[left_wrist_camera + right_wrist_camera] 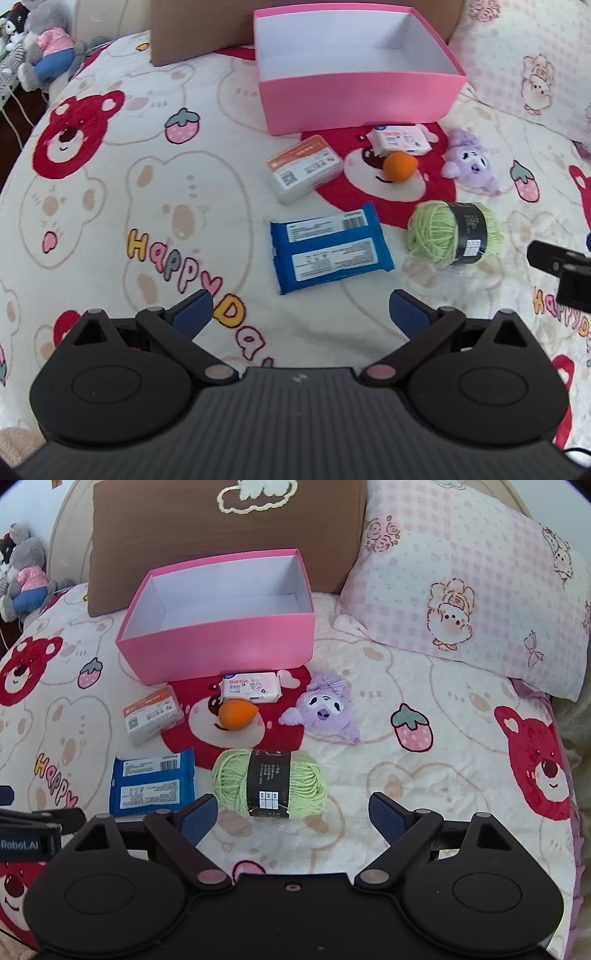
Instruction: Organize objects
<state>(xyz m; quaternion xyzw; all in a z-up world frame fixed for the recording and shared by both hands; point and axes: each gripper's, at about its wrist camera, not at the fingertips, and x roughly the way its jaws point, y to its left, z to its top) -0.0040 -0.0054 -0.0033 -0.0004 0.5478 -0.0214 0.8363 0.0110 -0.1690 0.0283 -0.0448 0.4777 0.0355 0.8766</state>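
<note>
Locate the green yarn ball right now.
The green yarn ball lies on the bedspread just ahead of the open right gripper, with the blue wipes pack on its left and the purple plush beyond it.

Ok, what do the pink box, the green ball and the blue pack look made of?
Pink box: likely matte cardboard, with thin stiff walls and a white lining. Green ball: yarn, visible wound strands under a black paper-like band. Blue pack: apparently soft plastic film, with crimped ends and slight sheen.
</note>
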